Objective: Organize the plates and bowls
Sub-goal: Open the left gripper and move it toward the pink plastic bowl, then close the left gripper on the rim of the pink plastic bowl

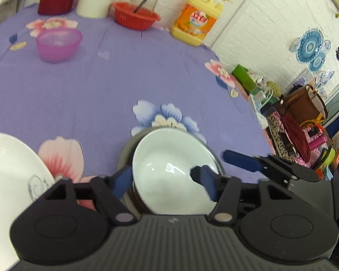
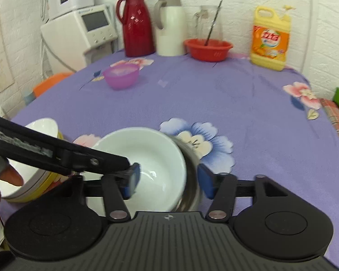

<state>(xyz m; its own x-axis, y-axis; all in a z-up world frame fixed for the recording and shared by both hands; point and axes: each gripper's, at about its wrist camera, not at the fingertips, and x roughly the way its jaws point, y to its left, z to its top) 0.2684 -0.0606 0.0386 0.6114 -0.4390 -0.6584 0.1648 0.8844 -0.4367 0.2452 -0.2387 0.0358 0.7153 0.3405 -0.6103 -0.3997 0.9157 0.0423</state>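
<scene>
Two tongs at work over one purple flowered tabletop [image 2: 248,103]. At far left, one stack of plates [image 2: 37,158], a white one on a yellow one. Centre: one white bowl [image 2: 147,158] nested in one steel bowl [image 2: 192,167]. Left tongs [image 1: 167,180] part open, straddling the white bowl's rim, grip not clear. Right tongs [image 2: 169,180] part open around both bowls. Farther back: one pink bowl [image 2: 121,76], one red basket [image 2: 208,49], one yellow detergent jug [image 2: 270,40].
</scene>
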